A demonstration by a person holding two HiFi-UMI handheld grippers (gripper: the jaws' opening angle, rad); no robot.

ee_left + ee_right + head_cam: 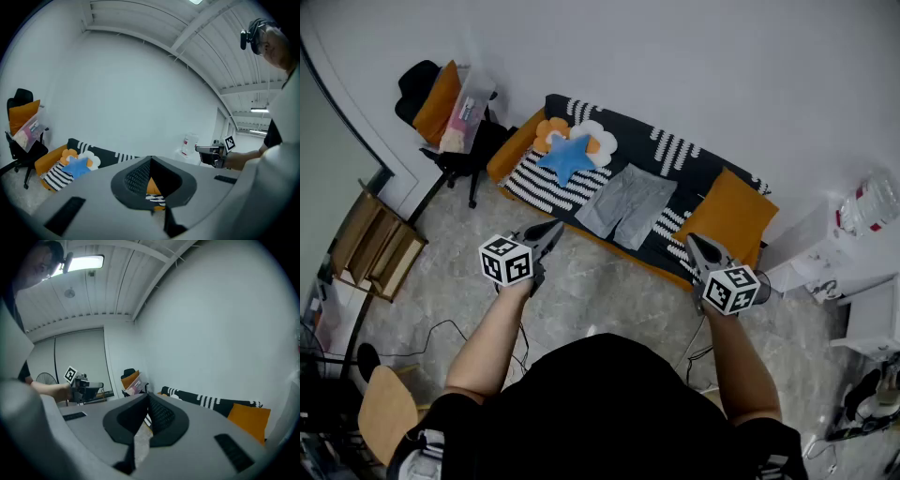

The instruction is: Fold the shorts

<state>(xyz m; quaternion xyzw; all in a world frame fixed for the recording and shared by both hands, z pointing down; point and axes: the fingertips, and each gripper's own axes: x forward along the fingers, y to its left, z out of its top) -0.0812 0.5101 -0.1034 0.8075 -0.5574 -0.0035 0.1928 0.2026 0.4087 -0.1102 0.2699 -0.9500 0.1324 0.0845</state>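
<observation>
1. The grey shorts lie spread flat and unfolded on the seat of a sofa; their legs reach toward the sofa's front edge.
2. They sit ahead of both claws and well apart from each; they are ahead and to the right of the left claw, ahead and to the left of the right claw; neither claw touches them.
3. The left claw points toward the sofa; its own view shows the jaws pressed together with nothing between them.
4. The right claw points the same way; its jaws are likewise closed tight and empty.
5. The sofa is black with white stripes; a blue star pillow lies ahead of the left claw, resting on flower cushions; an orange cushion leans at the sofa's end just ahead of the right claw.
6. Further off, ahead and to the left of the left claw, stands a black office chair carrying a clear box; a wooden rack stands to that claw's left; a white cabinet stands to the right of the right claw; a marbled floor lies beneath both.
</observation>
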